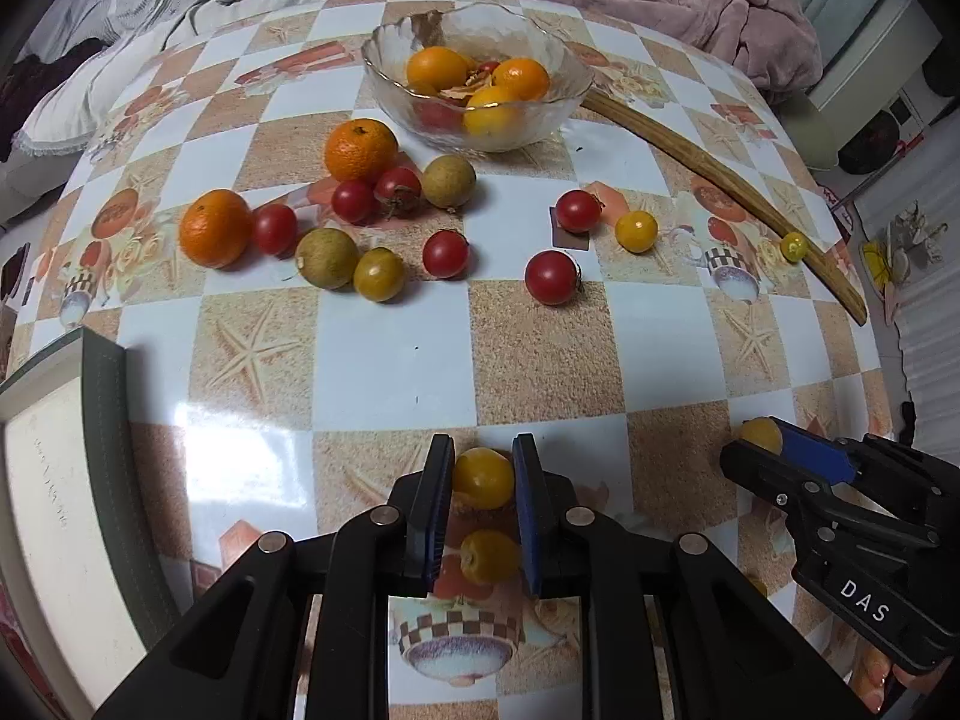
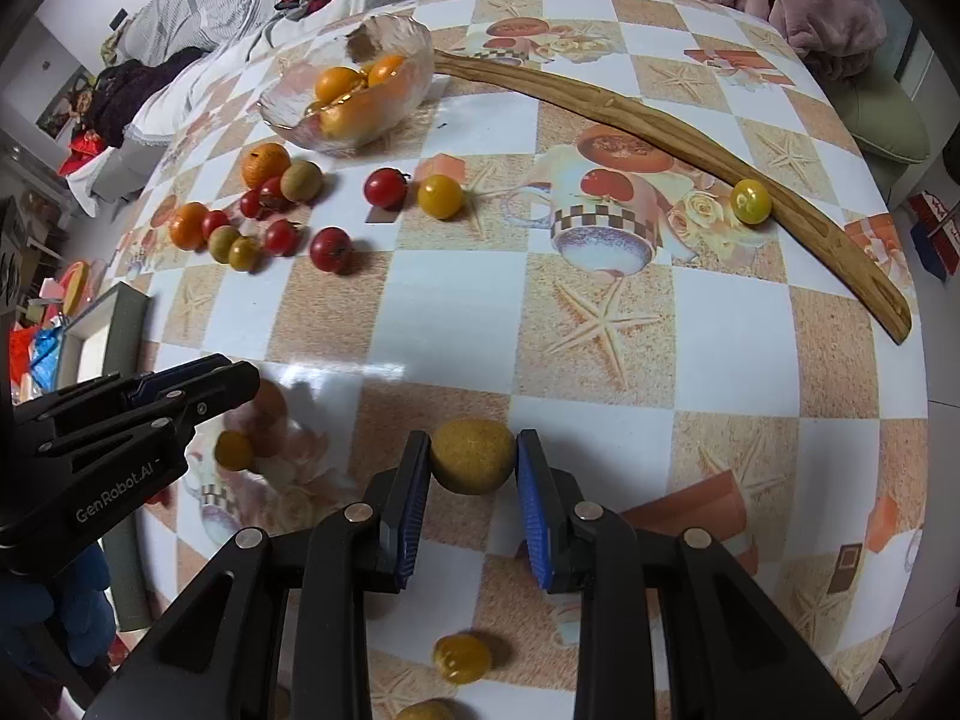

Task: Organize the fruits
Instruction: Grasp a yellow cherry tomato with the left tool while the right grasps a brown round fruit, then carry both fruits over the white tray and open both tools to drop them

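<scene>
Nearest me, my left gripper (image 1: 483, 474) is clenched on a yellow cherry tomato (image 1: 483, 477), a second yellow tomato (image 1: 489, 557) lying just under its fingers. To its right, my right gripper (image 2: 473, 461) grasps a tan round fruit (image 2: 473, 456). The glass bowl (image 1: 384, 69) sits well ahead of both.

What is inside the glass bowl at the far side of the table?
The glass bowl holds several orange-yellow fruits, one small red one and a piece of peel. Anything underneath them is covered.
</scene>
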The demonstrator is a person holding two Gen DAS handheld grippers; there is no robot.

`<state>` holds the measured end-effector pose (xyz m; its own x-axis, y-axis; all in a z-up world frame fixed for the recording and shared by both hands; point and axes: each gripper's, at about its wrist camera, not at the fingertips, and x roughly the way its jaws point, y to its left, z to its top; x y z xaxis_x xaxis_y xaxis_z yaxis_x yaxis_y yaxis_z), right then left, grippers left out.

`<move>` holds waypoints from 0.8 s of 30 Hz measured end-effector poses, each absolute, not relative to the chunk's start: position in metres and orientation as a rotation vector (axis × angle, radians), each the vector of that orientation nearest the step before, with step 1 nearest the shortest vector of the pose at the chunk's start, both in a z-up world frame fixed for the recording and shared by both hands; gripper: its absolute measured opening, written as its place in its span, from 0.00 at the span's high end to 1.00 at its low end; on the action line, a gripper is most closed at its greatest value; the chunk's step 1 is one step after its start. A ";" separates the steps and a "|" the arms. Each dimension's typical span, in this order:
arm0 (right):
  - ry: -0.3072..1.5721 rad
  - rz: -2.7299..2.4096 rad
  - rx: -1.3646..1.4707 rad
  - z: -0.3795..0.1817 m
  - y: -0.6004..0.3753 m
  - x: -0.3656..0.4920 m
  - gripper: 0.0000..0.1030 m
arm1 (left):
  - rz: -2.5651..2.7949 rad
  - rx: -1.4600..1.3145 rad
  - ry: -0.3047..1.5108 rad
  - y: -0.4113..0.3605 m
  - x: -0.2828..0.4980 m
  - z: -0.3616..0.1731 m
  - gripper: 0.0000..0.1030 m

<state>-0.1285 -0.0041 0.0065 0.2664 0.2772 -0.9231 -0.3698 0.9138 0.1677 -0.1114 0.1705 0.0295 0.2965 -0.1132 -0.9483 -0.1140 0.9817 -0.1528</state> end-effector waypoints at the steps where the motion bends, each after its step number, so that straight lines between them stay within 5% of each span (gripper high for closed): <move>1: 1.225 0.441 -0.083 0.009 -0.003 -0.130 0.69 | 0.000 -0.207 1.268 0.171 -0.114 0.032 0.79; 24: 1.202 0.743 -0.187 0.044 0.161 -0.178 0.69 | 0.312 -0.324 1.220 0.326 -0.218 0.064 0.79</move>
<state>-0.1777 0.1606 0.0436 0.1598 0.4209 -0.8929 -0.6102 0.7531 0.2458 -0.2178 0.3262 0.0638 0.3131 0.0598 -0.9478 -0.4028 0.9122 -0.0755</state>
